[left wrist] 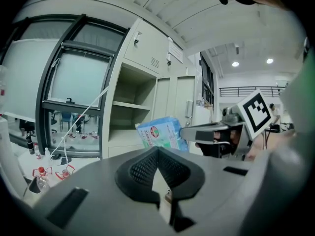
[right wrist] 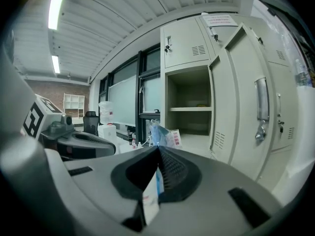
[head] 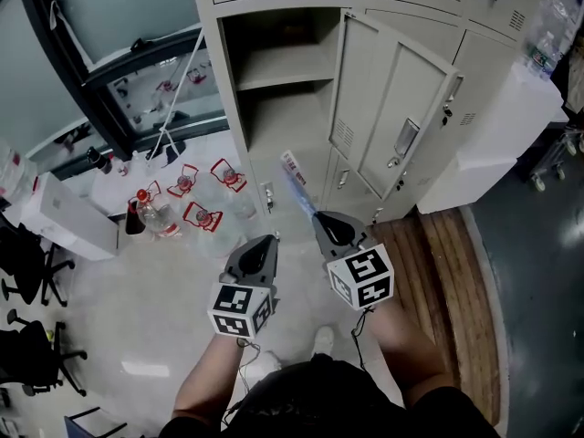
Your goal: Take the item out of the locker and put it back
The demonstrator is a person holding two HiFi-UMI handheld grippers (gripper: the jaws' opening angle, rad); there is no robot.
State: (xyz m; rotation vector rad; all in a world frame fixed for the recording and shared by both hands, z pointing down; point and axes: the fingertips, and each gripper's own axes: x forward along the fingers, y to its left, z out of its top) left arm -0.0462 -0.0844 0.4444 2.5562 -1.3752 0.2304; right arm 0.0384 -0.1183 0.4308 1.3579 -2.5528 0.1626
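Observation:
The grey locker [head: 239,117] stands with its door [head: 392,117] swung to the right, and the shelf [head: 283,69] and the floor of the compartment are bare. My right gripper [head: 319,217] is shut on a flat blue and white packet [head: 297,182], held edge-on in front of the opening. The packet [right wrist: 163,134] pokes out past the right gripper's jaws [right wrist: 158,149], towards the locker. My left gripper [head: 265,245] hangs just left of the right one, shut with nothing in it. From the left gripper [left wrist: 157,150] I see the packet [left wrist: 160,133] and the right gripper [left wrist: 209,131].
Several water bottles [head: 196,199] stand on the floor left of the locker, beside a white box [head: 68,213] and black office chairs [head: 27,263]. A dark window frame [head: 119,71] runs along the left. A wooden strip [head: 456,272] and a white cabinet [head: 497,144] lie to the right.

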